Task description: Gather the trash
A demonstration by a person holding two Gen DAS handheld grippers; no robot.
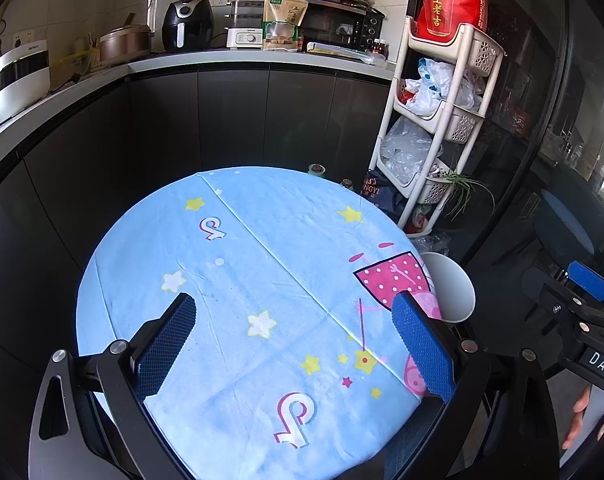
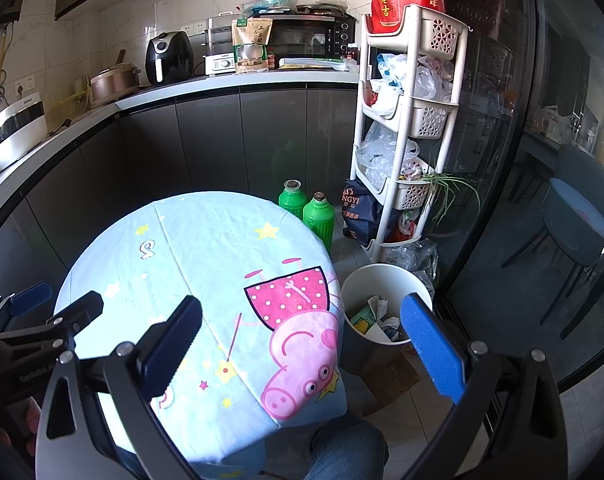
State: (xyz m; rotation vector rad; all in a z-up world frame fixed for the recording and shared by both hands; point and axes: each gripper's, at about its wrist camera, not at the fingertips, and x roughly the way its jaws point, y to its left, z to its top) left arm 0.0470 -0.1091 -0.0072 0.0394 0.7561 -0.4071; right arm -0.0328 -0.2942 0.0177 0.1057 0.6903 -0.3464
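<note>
A white trash bin [image 2: 381,276] stands on the floor right of the round table [image 2: 206,248]; crumpled paper and wrappers [image 2: 375,316] lie inside it. In the left wrist view only part of the bin [image 1: 453,288] shows past the table's edge. My left gripper [image 1: 294,340] hovers open over the blue cartoon tablecloth [image 1: 262,264], with nothing between its blue pads. My right gripper [image 2: 302,344] is open too, spanning the table's right edge and the bin, holding nothing. No trash is visible on the cloth.
Two green bottles [image 2: 317,216] stand on the floor behind the table. A white tiered rack [image 2: 405,128] full of plastic bags is at the right, beside a glass door. Dark cabinets and a counter with appliances [image 2: 170,60] line the back. A person's knee [image 2: 341,448] shows below.
</note>
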